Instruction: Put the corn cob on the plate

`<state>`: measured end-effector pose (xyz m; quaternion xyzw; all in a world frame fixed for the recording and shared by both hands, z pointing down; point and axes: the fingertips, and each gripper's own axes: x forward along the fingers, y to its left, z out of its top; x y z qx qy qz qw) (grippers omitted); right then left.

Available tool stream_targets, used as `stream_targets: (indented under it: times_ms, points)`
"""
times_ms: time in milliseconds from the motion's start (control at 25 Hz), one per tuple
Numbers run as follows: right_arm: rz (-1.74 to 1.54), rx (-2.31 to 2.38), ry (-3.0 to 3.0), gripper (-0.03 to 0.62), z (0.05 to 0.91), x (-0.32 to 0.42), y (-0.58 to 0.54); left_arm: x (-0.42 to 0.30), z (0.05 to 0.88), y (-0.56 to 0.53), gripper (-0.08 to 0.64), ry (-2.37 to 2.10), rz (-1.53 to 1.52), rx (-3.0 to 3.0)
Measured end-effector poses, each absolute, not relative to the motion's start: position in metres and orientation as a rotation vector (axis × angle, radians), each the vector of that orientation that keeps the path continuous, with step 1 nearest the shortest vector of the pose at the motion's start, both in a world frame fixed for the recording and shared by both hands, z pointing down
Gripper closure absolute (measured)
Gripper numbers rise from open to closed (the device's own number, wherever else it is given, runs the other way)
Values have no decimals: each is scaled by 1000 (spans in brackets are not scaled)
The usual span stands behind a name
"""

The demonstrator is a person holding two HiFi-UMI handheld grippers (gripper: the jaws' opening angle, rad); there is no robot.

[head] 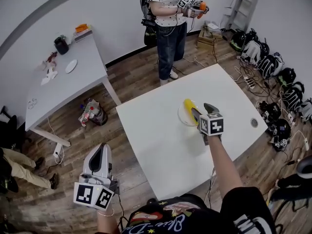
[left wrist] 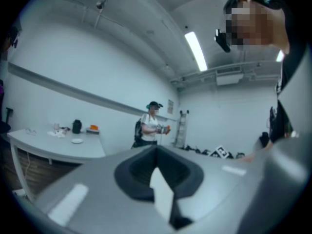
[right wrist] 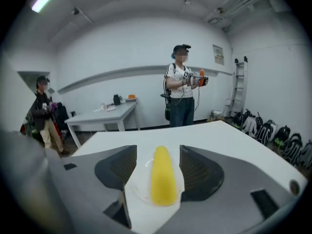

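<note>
A yellow corn cob [head: 189,106] lies on a small white plate [head: 182,117] near the middle of the white table [head: 161,145]. My right gripper [head: 202,110] reaches over the plate's right side and stands open. In the right gripper view the corn cob [right wrist: 163,177] lies lengthwise on the plate [right wrist: 138,189] between the two jaws of that gripper [right wrist: 158,154], with a narrow gap on each side. My left gripper [head: 100,154] hangs low off the table's left edge, above the wooden floor. It is shut with nothing in it, as the left gripper view [left wrist: 156,152] also shows.
A person [head: 170,23] stands beyond the table's far edge, holding grippers with something orange. A grey table [head: 68,84] with small items stands at the left, a bag [head: 92,112] under it. Helmets and gear [head: 275,69] line the floor at the right. A round hole [head: 254,123] marks the table's right side.
</note>
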<state>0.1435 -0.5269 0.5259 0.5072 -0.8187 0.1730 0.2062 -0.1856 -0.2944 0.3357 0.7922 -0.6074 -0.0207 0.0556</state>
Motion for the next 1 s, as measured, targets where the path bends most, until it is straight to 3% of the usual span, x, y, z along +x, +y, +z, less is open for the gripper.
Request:
stream_targets:
  times_ms: [240, 280, 360, 480, 720, 1000]
  points:
    - [568, 1678, -2546, 341, 450, 133, -399, -176, 323, -269, 571, -1714, -125, 2533]
    - [593, 1729, -2570, 366, 442, 133, -370, -172, 321, -261, 571, -1684, -136, 2557]
    - [668, 1872, -2592, 516, 433, 139, -310, -165, 316, -242, 571, -1629, -153, 2612]
    - [698, 1927, -2601, 546, 429, 134, -232, -159, 313, -214, 571, -1571, -161, 2685]
    - [533, 1951, -2639, 558, 399, 110, -126, -150, 349, -160, 571, -1402, -97, 2703]
    - [505, 1928, -2695, 566, 372, 114, -79, -131, 343, -116, 571, -1365, -73, 2746]
